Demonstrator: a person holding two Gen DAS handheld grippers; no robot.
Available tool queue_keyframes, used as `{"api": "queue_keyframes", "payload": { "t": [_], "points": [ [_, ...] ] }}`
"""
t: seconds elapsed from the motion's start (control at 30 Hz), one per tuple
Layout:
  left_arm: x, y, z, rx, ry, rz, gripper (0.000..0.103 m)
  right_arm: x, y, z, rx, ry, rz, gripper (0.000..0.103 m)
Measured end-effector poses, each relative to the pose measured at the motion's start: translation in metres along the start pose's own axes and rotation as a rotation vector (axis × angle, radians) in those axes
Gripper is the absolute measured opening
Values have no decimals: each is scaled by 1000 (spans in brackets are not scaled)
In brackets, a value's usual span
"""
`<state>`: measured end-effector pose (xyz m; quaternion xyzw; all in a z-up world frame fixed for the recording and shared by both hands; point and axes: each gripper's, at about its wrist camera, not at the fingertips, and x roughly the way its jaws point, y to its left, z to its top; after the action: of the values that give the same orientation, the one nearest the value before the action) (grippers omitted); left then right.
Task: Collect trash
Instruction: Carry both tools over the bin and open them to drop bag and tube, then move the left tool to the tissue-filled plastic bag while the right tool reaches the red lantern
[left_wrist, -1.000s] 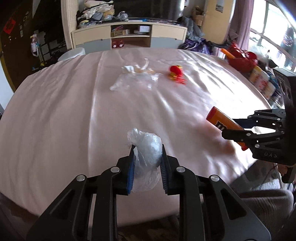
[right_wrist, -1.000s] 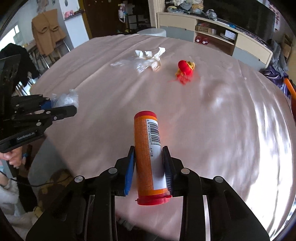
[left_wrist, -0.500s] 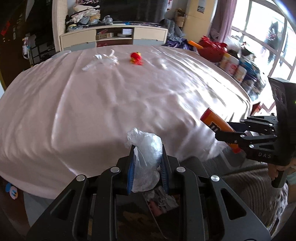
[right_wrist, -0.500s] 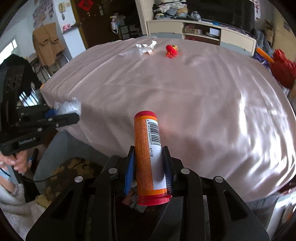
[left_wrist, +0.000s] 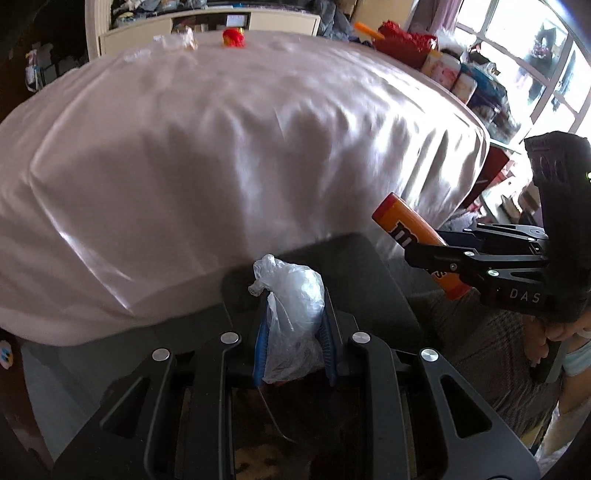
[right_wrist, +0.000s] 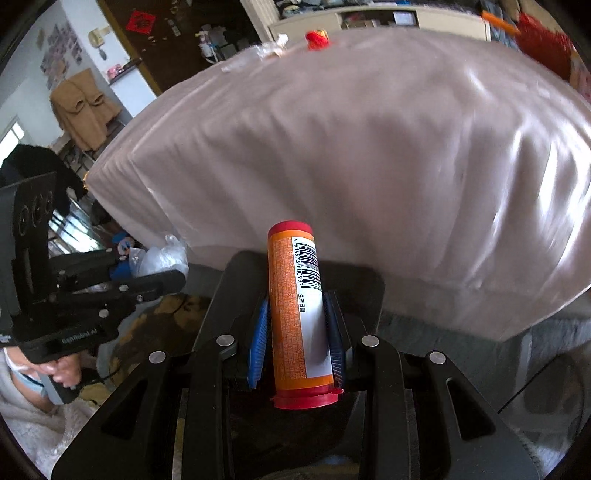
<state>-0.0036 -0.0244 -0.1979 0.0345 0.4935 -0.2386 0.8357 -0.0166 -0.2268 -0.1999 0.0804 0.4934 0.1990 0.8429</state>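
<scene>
My left gripper (left_wrist: 294, 306) is shut on a crumpled clear plastic bag (left_wrist: 295, 284), in front of the table's near edge. My right gripper (right_wrist: 296, 301) is shut on an orange candy tube with red caps (right_wrist: 291, 280). In the left wrist view that tube (left_wrist: 402, 221) juts out at the right. Both grippers hang over a dark bin-like container (left_wrist: 343, 254) below the pink tablecloth (left_wrist: 221, 147). At the table's far side lie a red wrapper (left_wrist: 233, 37) and clear plastic with tissue (left_wrist: 177, 38).
A low cabinet (left_wrist: 207, 18) stands behind the table. Jars and red bags (left_wrist: 443, 66) crowd the right side by the window. A person's hand (left_wrist: 554, 328) holds the right gripper. A brown coat (right_wrist: 85, 107) hangs at the left.
Both grippers have drawn back off the tabletop and dropped below its near edge, over the dark container. The bag and the tube stay gripped as before.
</scene>
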Motion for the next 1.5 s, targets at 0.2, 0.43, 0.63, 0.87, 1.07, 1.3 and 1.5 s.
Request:
{"api": "queue_keyframes", "payload": {
  "t": [0.2,0.43,0.63,0.87,1.07,1.3,1.5],
  "points": [
    [19,1,-18,-8,54,-3,23,6,-3,-3,35,6,2,31],
    [36,-3,-29,-12,100,-13,23,20,-4,-11,42,58,-61,31],
    [39,-6,-26,-11,109,-16,25,22,-5,-11,53,77,-63,32],
    [42,-4,-27,-18,121,-10,41,24,-9,-9,79,89,-61,40],
    [38,1,-26,-33,110,5,60,25,-9,-8,92,86,-66,48],
    [35,10,-23,-52,102,15,63,27,-10,-7,95,92,-65,48],
    [29,13,-20,-51,87,22,63,21,-13,-5,109,64,-44,48]
  ]
}}
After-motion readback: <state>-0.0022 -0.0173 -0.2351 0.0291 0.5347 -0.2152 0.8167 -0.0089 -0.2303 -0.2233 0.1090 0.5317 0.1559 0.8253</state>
